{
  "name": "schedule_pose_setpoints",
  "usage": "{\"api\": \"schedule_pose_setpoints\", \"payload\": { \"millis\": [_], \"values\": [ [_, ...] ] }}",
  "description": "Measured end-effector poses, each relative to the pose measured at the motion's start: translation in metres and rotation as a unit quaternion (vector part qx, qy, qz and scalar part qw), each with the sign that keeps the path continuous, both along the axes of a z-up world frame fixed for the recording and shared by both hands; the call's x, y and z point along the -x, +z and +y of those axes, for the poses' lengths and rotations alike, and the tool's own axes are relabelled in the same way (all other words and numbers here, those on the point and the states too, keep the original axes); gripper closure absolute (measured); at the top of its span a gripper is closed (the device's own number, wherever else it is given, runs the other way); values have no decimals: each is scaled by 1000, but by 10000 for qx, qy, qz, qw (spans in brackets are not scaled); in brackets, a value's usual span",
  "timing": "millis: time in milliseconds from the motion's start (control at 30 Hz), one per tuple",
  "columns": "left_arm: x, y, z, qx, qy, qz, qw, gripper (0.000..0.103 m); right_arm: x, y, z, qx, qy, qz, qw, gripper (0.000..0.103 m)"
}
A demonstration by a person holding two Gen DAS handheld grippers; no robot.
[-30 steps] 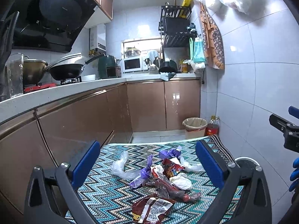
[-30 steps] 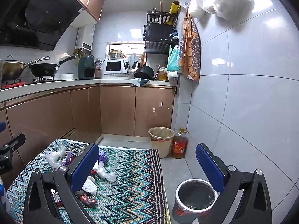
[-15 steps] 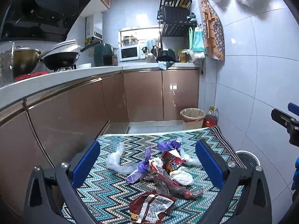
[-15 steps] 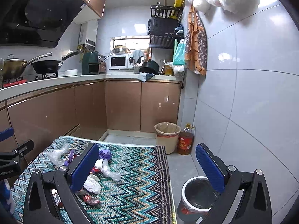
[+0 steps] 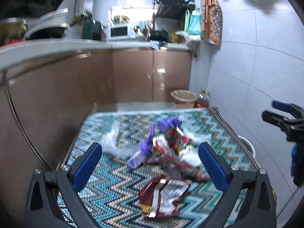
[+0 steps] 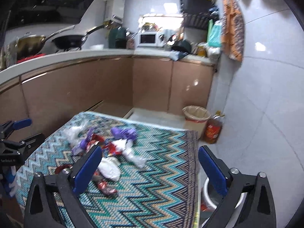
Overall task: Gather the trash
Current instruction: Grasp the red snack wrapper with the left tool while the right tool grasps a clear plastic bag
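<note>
Two grippers are in view, each with two blue pads. The left gripper [image 5: 150, 165] has its fingers spread wide with nothing between them, above the zigzag mat [image 5: 106, 188]. The right gripper [image 6: 150, 166] is likewise spread wide and empty, over the mat's right edge.

The trash lies in one loose heap near the middle of the mat. In the left view, one red wrapper [image 5: 164, 194] with a white label panel lies nearest, apart from the rest. Behind it are two purple scraps [image 5: 140, 152], one clear bag [image 5: 112, 140], a white wad [image 5: 190, 155] and at least two more red wrappers [image 5: 175, 138], tangled so that an exact count is not possible. The printing on the labels is too blurred to read.

Two bins show: a white bin [image 6: 209, 195] on the floor just beside the mat's right edge, mostly hidden by the right gripper's finger, and a tan bin [image 6: 196, 116] by the cabinets with a bottle [image 6: 212, 131] next to it; the bottle's red label cannot be read. On the counter stand one microwave [image 6: 147, 39] and two pans [image 6: 69, 40]. Both views are motion-blurred. Small white lettering on the left gripper's body, seen from the right view, is too small to read.
</note>
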State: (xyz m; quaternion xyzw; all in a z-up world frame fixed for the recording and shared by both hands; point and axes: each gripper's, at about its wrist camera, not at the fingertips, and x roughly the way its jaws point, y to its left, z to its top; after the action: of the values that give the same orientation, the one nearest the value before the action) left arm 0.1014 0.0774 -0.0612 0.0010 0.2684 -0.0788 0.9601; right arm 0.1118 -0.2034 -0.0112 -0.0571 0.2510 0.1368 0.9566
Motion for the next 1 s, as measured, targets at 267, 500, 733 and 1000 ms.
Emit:
{"api": "schedule_pose_setpoints", "payload": {
  "millis": [267,500,733,1000],
  "values": [
    [-4,-46,29,428,-592,809,9940,3,-32,-44,25,-284,800,1026,9911,41],
    [-19,-84,14,382,-1105,1403,9832,19,-49,-89,49,-329,1473,1850,9711,49],
    [-39,-107,0,273,-1417,1780,9734,37,-51,-123,74,68,1954,2231,9550,59],
    [-46,-123,-1,406,-1438,2116,9659,74,-58,-153,88,496,2306,2472,9398,70]
  ]
}}
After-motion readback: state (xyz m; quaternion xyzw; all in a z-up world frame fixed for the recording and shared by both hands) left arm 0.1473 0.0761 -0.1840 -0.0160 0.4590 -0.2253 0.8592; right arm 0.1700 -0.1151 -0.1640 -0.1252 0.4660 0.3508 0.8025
